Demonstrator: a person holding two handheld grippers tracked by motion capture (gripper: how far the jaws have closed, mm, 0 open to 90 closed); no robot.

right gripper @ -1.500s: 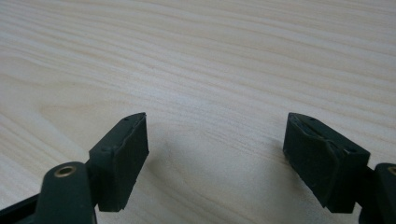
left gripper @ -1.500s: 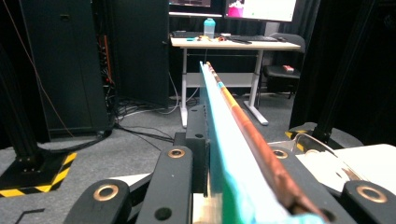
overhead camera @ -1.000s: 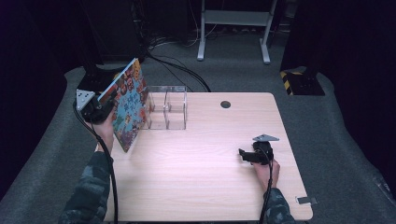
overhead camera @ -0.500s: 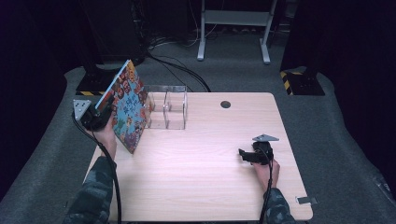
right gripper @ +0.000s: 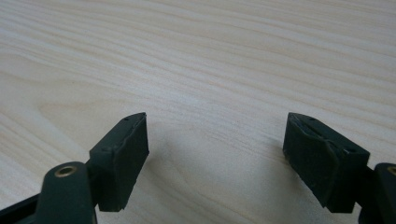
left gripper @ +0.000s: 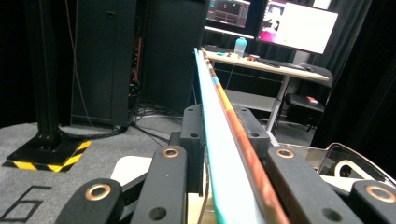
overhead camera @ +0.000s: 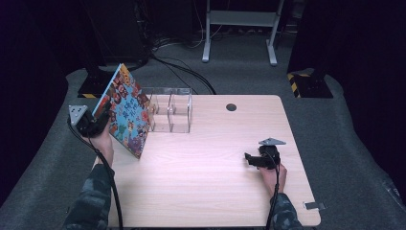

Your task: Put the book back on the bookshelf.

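- Left gripper point(overhead camera: 98, 122): jaws pinched on the edge of a thin picture book point(overhead camera: 125, 111). They've just eased open a hair, but in the left gripper view the book point(left gripper: 224, 140) sits between the pads and looks clamped, though I can't swear how firmly.
- Right gripper point(overhead camera: 253, 159): jaws spread wide with nothing between them, parked low over the table point(overhead camera: 215, 191). Its own view has bare wood point(right gripper: 210, 70) between the pads.
- The book is tilted up at the table's left side, lower corner down by the tabletop, leaning just in front of a clear plastic organizer point(overhead camera: 172, 112).
- Handling guess: light, thin, probably a bit floppy with a glossy, slippery cover. An edge pinch lets it sag or swing, so I'd grab deeper in or nearer the spine, and go easy near that organizer.
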